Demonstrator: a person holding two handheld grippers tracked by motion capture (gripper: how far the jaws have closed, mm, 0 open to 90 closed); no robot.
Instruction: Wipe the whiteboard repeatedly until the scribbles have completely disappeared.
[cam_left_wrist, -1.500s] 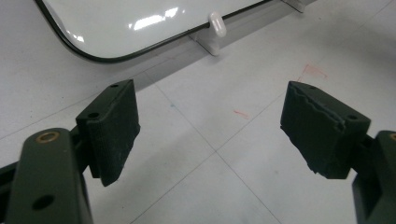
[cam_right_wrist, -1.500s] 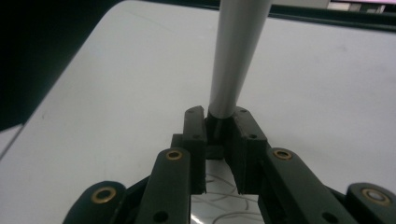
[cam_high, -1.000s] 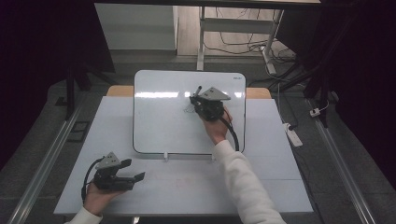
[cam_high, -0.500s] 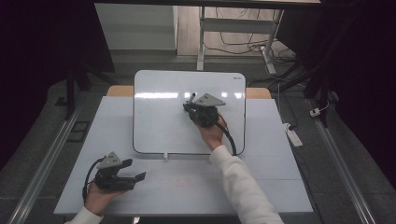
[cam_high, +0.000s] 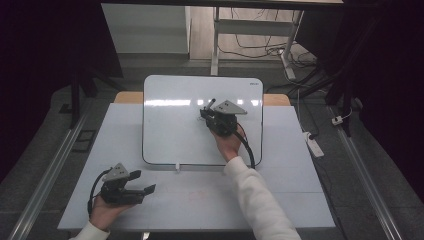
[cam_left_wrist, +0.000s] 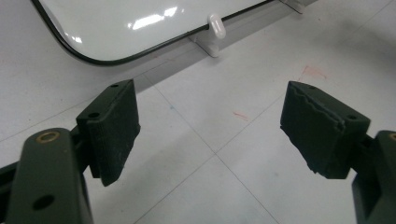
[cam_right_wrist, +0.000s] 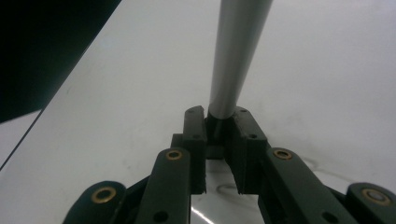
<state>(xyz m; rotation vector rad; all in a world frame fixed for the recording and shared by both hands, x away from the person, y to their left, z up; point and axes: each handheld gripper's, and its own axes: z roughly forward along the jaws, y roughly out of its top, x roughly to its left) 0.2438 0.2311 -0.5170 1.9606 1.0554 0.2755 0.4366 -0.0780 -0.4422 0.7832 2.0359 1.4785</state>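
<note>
Over the board (cam_high: 170, 120), your right gripper (cam_right_wrist: 219, 122) pinches the pen (cam_right_wrist: 236, 56), which points straight out past its tips at the board, while your left gripper (cam_left_wrist: 210, 140) sits wide apart.

Overhead cam; 2 close gripper cams

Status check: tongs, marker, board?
Right tongs shut on marker, over the whiteboard. Left tongs open, empty, above the table. Nothing in the way.
</note>
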